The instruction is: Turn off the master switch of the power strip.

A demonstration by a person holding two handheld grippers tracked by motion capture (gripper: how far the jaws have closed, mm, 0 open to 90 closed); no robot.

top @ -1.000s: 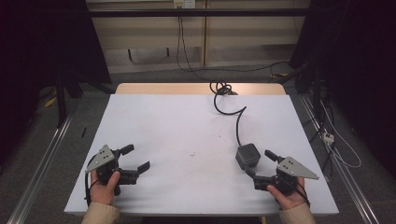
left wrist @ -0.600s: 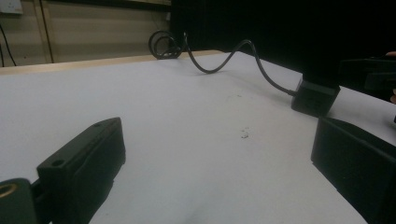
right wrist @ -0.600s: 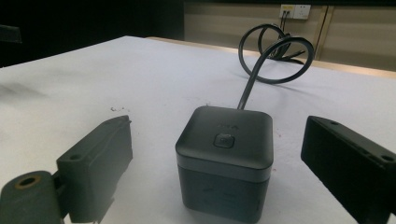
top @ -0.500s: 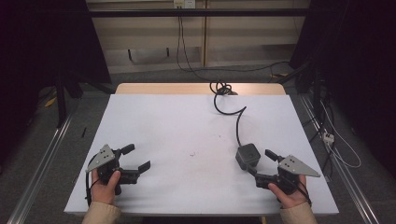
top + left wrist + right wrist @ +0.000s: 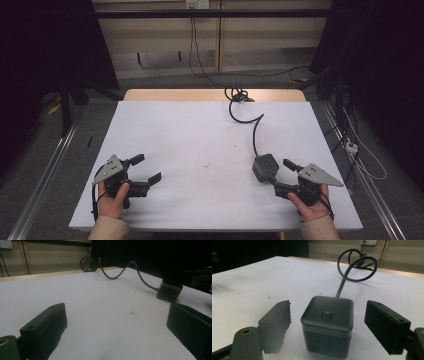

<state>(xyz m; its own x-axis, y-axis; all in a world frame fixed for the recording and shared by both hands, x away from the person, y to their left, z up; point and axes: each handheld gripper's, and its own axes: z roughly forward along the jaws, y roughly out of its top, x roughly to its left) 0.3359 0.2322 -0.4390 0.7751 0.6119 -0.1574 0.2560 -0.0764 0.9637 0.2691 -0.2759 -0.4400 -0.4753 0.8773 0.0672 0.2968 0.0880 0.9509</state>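
1. The table [image 5: 200, 125], covered in a white sheet, takes up most of the high view; its bare wooden far edge shows behind the sheet.
2. A black cable [image 5: 255, 127] runs from a coil at the far edge down across the sheet to a small dark cube [image 5: 264, 167], which stands upright on the near right part of the table.
3. The right gripper [image 5: 280, 175] rests on the table just behind the cube. Its jaws are spread wide, one on each side of the cube, and in the right gripper view there is clear white sheet between each jaw and the cube's walls, so nothing is held yet.
4. The left gripper [image 5: 146, 168] lies at the near left, well apart from the cube, jaws also spread and empty, pointing across the table toward it.
5. Judging by this, the work is at its start: the cube is framed for a grasp but not gripped or lifted; closing on it and whatever follows are left to do.
6. The cube's top carries a small square button [image 5: 326, 314] and a faint mark beside it, possibly a logo; it is too dim to read.
7. A few tiny dark specks [image 5: 205, 164] sit mid-sheet.
8. The cube's lower front edge is cut off in the right gripper view, and the cable's far end is lost in the coil.
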